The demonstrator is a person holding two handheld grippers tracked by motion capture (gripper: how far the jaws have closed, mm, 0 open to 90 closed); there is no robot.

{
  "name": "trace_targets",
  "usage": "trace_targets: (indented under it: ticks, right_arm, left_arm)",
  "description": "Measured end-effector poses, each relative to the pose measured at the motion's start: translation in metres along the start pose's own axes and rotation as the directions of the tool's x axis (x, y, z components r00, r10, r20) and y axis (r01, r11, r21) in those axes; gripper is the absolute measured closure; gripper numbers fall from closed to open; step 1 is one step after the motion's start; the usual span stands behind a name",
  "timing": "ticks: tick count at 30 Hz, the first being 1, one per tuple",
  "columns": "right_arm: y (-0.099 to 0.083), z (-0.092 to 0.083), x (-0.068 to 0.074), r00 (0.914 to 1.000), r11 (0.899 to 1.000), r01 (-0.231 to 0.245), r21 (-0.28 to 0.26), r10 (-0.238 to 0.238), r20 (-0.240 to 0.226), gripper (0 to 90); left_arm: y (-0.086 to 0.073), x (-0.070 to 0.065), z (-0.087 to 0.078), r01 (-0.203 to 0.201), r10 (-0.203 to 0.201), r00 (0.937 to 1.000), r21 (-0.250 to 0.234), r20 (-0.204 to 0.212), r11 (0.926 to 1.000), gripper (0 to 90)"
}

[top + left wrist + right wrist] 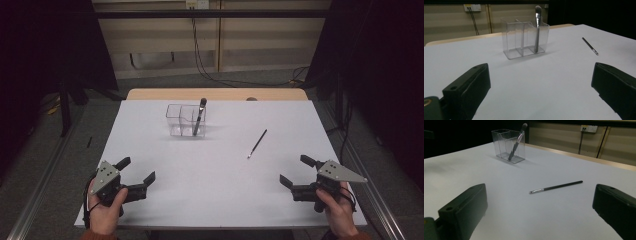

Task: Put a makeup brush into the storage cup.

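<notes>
In the high view, the left gripper (138, 169) sits at the near left of the white table (215, 200), held by the left hand (106, 207); its jaws stand wide apart and hold nothing. The right gripper (294, 170) is at the near right in the right hand (337, 210), also wide open and empty. A thin brush (257, 143) lies flat on the table, between the right gripper and a clear organizer (186, 120) that stands at the far middle. A bigger brush (200, 116) stands tilted in the organizer's right compartment.

In the left gripper view, the two black jaws are far apart, the organizer (524, 37) is ahead with the bigger brush (537, 30) inside, and the thin brush (590, 46) lies well to the right.

In the right gripper view, the jaws are again wide open, and the thin brush (556, 187) lies on the table ahead between them, not touched
</notes>
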State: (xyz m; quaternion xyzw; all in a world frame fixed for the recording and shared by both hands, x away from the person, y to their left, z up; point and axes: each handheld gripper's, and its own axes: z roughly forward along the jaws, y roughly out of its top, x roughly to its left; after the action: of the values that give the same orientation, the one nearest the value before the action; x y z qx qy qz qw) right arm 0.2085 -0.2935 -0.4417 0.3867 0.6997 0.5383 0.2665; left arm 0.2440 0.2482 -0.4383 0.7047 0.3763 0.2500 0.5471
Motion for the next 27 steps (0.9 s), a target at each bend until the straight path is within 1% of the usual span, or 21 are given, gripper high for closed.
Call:
trace_targets:
  ticks: [1, 3, 5, 9, 12, 14, 15, 17, 19, 21, 25, 27]
  right_arm:
    - [0.001, 0.001, 0.001, 1.0, 1.0, -0.001, 0.001, 0.001, -0.001, 0.0]
    - [0.003, 0.003, 0.001, 1.0, 1.0, 0.008, 0.005, -0.007, -0.004, 0.0]
    - [0.005, 0.005, 0.0, 0.9999, 1.0, 0.011, 0.005, -0.011, -0.006, 0.0]
    - [0.009, 0.013, -0.004, 0.9999, 1.0, 0.01, 0.009, -0.01, -0.007, 0.0]
    - [0.013, 0.021, -0.01, 1.0, 1.0, 0.005, 0.019, -0.005, -0.005, 0.0]
    - [0.018, 0.028, -0.013, 1.0, 0.999, 0.0, 0.04, 0.0, 0.0, 0.0]
    - [0.02, 0.03, -0.013, 1.0, 0.999, 0.005, 0.036, -0.005, 0.001, 0.0]
    - [0.027, 0.035, -0.014, 0.9998, 1.0, 0.011, 0.029, -0.01, -0.015, 0.0]
    - [0.032, 0.041, -0.015, 0.9995, 0.999, 0.029, 0.021, -0.029, -0.014, 0.0]
    - [0.037, 0.047, -0.017, 0.9992, 0.999, 0.036, 0.018, -0.036, -0.02, 0.0]
    - [0.042, 0.06, -0.021, 0.9991, 0.999, 0.038, 0.019, -0.038, -0.02, 0.0]
    - [0.044, 0.067, -0.024, 0.9991, 0.999, 0.034, 0.028, -0.034, -0.024, 0.0]
  left_arm:
    - [0.0, -0.001, 0.0, 0.002, -0.002, 1.0, -0.003, -0.004, 1.0, 2.3]
    - [0.001, -0.002, -0.001, -0.013, 0.013, 0.9999, -0.007, -0.002, 0.9999, 2.3]
    - [0.001, -0.003, 0.0, -0.011, 0.011, 0.9999, -0.01, -0.006, 0.9999, 2.3]
    - [0.001, -0.002, 0.001, -0.013, 0.013, 0.9999, -0.008, 0.002, 0.9999, 2.3]
    - [0.0, -0.003, 0.001, -0.006, 0.006, 1.0, -0.005, 0.003, 1.0, 2.3]
    - [0.0, -0.004, 0.001, -0.014, 0.014, 0.9999, -0.005, 0.006, 0.9999, 2.3]
    - [0.001, -0.004, 0.001, -0.015, 0.015, 0.9998, -0.003, 0.01, 0.9999, 2.3]
    - [0.001, -0.004, 0.001, -0.014, 0.014, 0.9997, -0.004, 0.018, 0.9999, 2.3]
    - [0.001, -0.003, 0.001, -0.012, 0.012, 0.9998, -0.006, 0.014, 0.9999, 2.3]
    - [0.001, -0.002, 0.001, -0.008, 0.009, 0.9998, -0.007, 0.015, 0.9999, 2.3]
    - [0.0, 0.0, 0.001, -0.008, 0.008, 0.9998, -0.007, 0.018, 0.9999, 2.3]
    - [0.001, 0.001, 0.001, -0.021, 0.021, 0.9997, -0.005, 0.011, 0.9998, 2.3]
